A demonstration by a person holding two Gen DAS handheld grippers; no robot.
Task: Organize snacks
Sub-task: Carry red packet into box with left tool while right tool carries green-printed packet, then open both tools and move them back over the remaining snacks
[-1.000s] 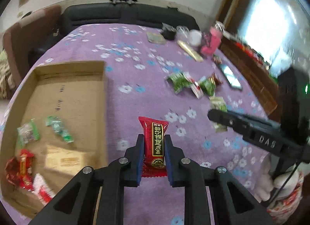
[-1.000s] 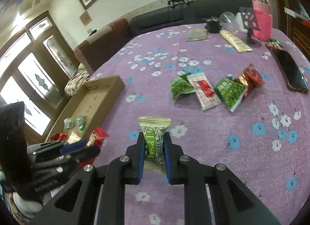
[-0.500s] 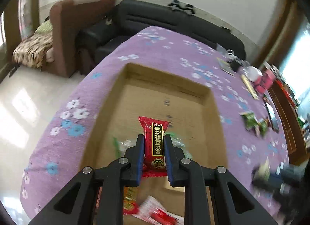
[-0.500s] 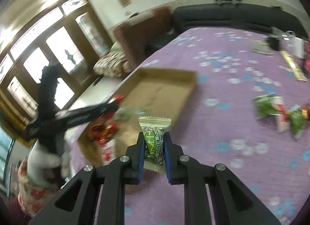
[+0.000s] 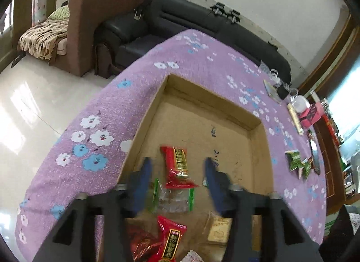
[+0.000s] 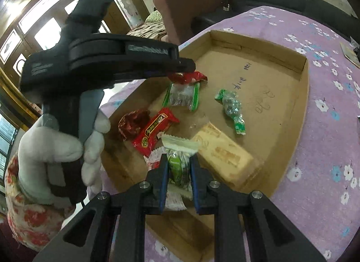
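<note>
Purple-clothed counter [image 5: 108, 113]: over the cardboard box [image 5: 258, 126], the red snack [image 5: 176, 167] is being dropped as the left gripper [image 5: 177, 169] fingers are opening; the green snack [image 6: 178, 166], clenched by the right gripper [image 6: 179, 167], is judged due for release next.

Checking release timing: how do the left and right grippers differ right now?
Left gripper: jaws opening, pads clear of the red snack packet between them. Right gripper: jaws shut on the green snack packet, nothing released. Both hang over the cardboard box.
</note>
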